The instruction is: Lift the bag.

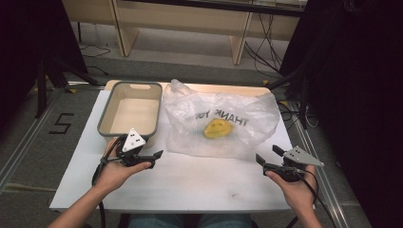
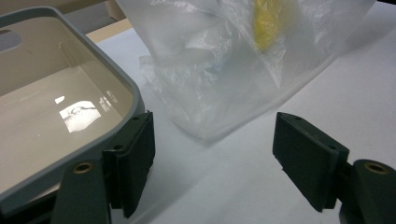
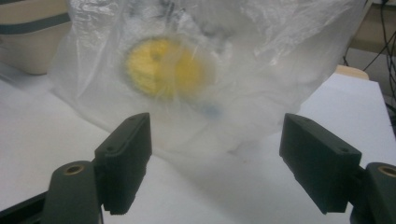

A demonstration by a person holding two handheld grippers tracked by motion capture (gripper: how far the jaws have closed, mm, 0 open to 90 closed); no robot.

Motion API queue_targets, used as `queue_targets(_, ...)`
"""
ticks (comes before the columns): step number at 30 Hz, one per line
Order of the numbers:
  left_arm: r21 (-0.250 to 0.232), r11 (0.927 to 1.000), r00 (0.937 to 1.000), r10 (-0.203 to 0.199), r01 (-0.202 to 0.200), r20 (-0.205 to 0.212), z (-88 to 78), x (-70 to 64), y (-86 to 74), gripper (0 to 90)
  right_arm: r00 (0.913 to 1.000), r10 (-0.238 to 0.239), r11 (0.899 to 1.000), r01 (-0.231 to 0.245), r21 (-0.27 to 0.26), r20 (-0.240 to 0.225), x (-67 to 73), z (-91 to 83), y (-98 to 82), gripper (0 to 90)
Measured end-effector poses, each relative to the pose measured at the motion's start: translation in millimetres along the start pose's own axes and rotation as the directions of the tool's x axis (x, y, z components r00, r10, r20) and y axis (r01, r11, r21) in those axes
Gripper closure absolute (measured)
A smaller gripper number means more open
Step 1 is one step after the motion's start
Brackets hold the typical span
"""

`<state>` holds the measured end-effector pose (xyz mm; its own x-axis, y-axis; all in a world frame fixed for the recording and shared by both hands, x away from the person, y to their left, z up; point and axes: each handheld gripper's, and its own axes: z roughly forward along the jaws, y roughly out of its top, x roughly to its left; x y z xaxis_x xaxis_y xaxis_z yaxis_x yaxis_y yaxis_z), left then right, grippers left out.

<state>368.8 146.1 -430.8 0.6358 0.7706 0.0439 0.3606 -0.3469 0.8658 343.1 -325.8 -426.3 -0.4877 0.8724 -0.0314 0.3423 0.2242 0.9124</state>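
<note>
A crumpled clear plastic bag [image 1: 221, 123] printed with dark letters lies on the white table [image 1: 190, 185], right of a grey tub. A round yellow shape [image 1: 217, 128] shows through its film. Whether that shape is a print or an object I cannot tell. My left gripper [image 1: 156, 159] stands open at the bag's near left corner, beside the tub's near right corner, with nothing between its fingers. My right gripper [image 1: 267, 154] is open too, just off the bag's near right edge. In the left gripper view, the gripper [image 2: 215, 154] faces the bag [image 2: 224, 60]. In the right gripper view, the gripper [image 3: 215, 154] faces the yellow shape [image 3: 159, 65].
The grey tub [image 1: 105, 111] with a beige inside stands empty at the table's back left; its rim [image 2: 119, 70] is close to my left jaw. Behind the table stand a wooden bench, cables and dark stands. Bare tabletop stretches along the front edge between the hands.
</note>
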Motion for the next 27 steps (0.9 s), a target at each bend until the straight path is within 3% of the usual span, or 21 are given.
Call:
queue_targets(10, -0.004, 0.9996, 0.9996, -0.027, 0.027, 0.009, -8.3, 2.7, -20.3, 29.6, 0.9990, 0.003, 1.000, -0.002, 0.023, -0.045, 7.8, 0.6, -12.2, 26.5)
queue_targets(16, -0.012, 0.9991, 0.9991, -0.042, 0.042, 0.006, -9.8, 1.3, -28.0, 29.5, 0.9987, 0.016, 1.000, -0.015, 0.016, -0.049, 10.0, -0.3, -16.3, 27.3)
queue_targets(27, 0.006, 0.9998, 0.9998, -0.016, 0.016, -0.012, -7.7, 0.6, -33.6, 28.7, 0.9983, 0.017, 1.000, -0.016, 0.020, -0.055, 9.6, -0.9, -20.3, 27.5)
